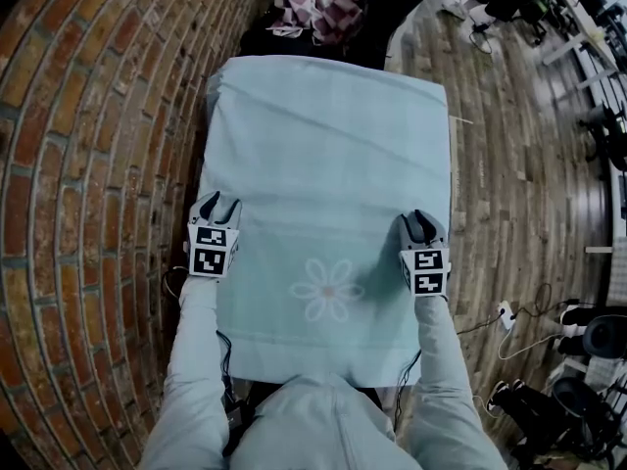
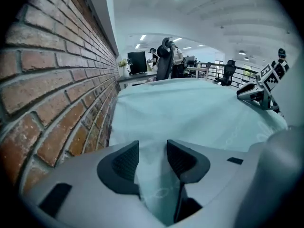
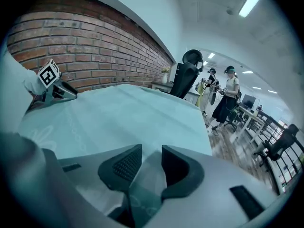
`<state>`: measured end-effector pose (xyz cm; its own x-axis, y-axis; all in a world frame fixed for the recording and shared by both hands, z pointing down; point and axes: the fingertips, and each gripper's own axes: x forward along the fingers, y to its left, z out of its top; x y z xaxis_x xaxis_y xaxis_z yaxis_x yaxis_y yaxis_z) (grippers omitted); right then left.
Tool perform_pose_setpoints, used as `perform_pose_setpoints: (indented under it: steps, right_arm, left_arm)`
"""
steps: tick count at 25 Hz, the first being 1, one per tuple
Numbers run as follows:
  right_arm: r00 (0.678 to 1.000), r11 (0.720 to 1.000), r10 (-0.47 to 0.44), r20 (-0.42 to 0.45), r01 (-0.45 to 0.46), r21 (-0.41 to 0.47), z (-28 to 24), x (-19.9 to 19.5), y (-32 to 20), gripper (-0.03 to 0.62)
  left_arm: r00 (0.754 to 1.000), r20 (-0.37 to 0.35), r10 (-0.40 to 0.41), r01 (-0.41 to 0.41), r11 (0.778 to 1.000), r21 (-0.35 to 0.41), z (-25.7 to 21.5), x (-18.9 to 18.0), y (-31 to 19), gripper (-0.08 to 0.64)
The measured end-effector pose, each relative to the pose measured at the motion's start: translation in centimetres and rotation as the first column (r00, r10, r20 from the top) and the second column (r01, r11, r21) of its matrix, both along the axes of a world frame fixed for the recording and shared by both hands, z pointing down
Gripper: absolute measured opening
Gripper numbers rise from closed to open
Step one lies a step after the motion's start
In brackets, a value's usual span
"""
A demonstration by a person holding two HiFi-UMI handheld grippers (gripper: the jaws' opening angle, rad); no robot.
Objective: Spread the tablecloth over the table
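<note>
Now your left gripper (image 1: 214, 202) and right gripper (image 1: 419, 219) rest on the tablecloth (image 1: 328, 145) at its two sides, each with jaws apart around a raised fold. It (pale blue, flower-printed) covers the table beside the brick wall (image 1: 88, 164).

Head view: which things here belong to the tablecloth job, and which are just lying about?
Job: tablecloth, left gripper and right gripper, each with a fold of it between open jaws.
Lying about: checked fabric beyond the cloth's far edge, white plug and cable on the floor, office chair.
</note>
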<state>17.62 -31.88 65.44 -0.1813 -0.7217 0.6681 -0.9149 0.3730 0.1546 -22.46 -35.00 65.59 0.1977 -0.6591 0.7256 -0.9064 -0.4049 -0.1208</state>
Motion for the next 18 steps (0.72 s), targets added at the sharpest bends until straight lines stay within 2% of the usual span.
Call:
perform_pose_setpoints:
  steps: [10,18]
  right_arm:
    - [1.000,1.000,-0.010,0.005,0.010,-0.001,0.2,-1.0,-5.9,0.121]
    - [1.000,1.000,-0.006,0.011,0.006,0.000,0.3,-0.9,-8.2,0.123]
  left_arm:
    - [1.000,0.005,0.001,-0.002,1.000,0.020,-0.1,-0.8,-5.4,0.189]
    - [1.000,0.016,0.000,-0.001,1.000,0.030,-0.1,-0.6,-7.8,0.181]
